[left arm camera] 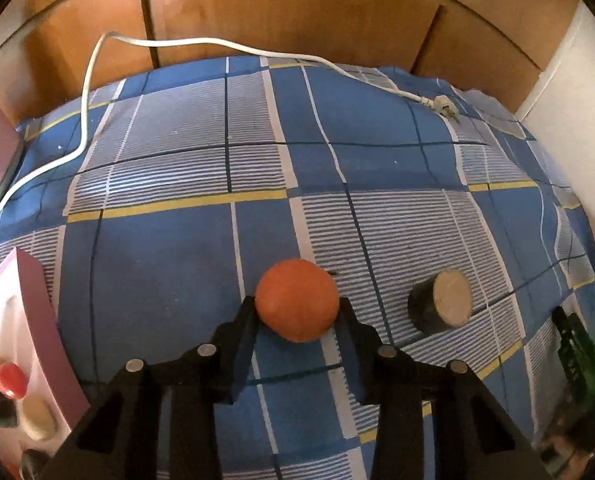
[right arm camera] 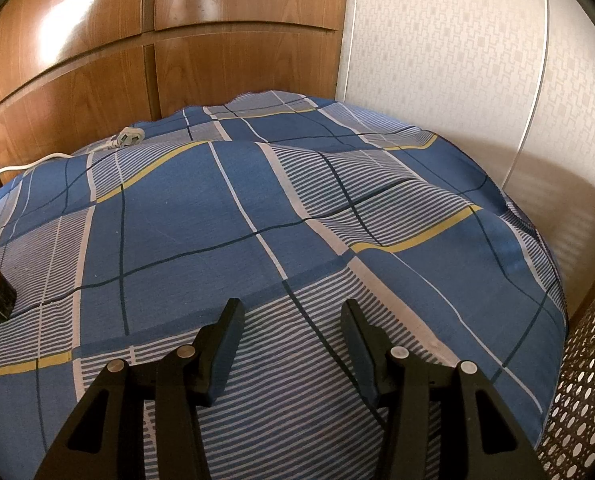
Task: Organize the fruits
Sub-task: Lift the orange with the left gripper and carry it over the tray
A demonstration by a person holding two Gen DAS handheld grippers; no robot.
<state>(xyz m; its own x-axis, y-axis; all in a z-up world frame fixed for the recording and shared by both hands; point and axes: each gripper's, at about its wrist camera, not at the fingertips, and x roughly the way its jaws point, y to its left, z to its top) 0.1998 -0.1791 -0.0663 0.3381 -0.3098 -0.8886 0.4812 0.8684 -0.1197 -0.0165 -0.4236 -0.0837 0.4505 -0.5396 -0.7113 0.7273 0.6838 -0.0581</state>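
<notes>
The orange (left arm camera: pixel 296 300) sits low in the middle of the left wrist view, between the jaws of the left gripper (left arm camera: pixel 297 312), which press against its two sides. Whether it rests on the bed (left arm camera: pixel 157 280) or hangs just above I cannot tell.

The hold looks risky to me: the fingertips meet a round, smooth fruit near its widest part, so a small twist could let it squirt forward and roll over the soft checked cover. The dark cylinder with a pale end (left arm camera: pixel 441 302), lying on its side just right of the orange, could get knocked and roll too. The pink box (left arm camera: pixel 25 320) at the lower left edge is a tight target, and a bump on its wall might shake loose the grip.

The right gripper (right arm camera: pixel 291 320) hangs over bare cover, jaws apart and empty.

Counting: one orange, one cylinder, one white cable with plug (left arm camera: pixel 443 102), one pink box holding one red piece (left arm camera: pixel 11 380) and at least two pale ones.
</notes>
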